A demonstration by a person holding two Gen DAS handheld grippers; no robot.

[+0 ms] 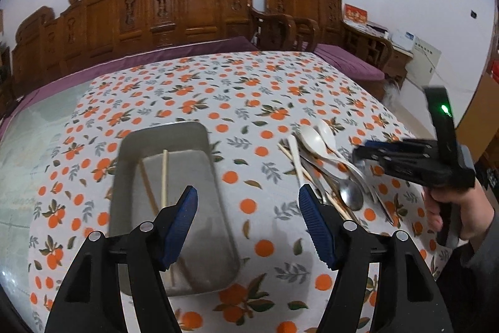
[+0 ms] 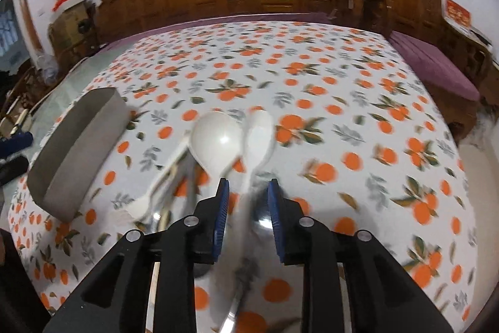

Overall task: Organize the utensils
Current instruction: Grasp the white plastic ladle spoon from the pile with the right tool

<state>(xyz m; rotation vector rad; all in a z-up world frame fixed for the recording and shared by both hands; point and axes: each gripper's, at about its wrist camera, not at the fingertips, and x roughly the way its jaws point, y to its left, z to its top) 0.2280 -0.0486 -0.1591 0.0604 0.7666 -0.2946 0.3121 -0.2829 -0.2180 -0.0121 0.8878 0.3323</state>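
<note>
orange-printed tablecloth point(image 1: 249, 102) covers my table. the grey tray point(image 1: 187, 280) sits toward its left edge with two chopsticks point(image 1: 163, 177) inside. the utensil pile point(image 1: 327, 170) of white and metal spoons lies toward the right edge. my left gripper point(image 1: 248, 227) gapes wide, empty; my right gripper point(image 2: 248, 208) stands partly open above the pile, gripping nothing.

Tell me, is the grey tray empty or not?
Not empty: the grey tray holds two chopsticks lying lengthwise inside it.
</note>
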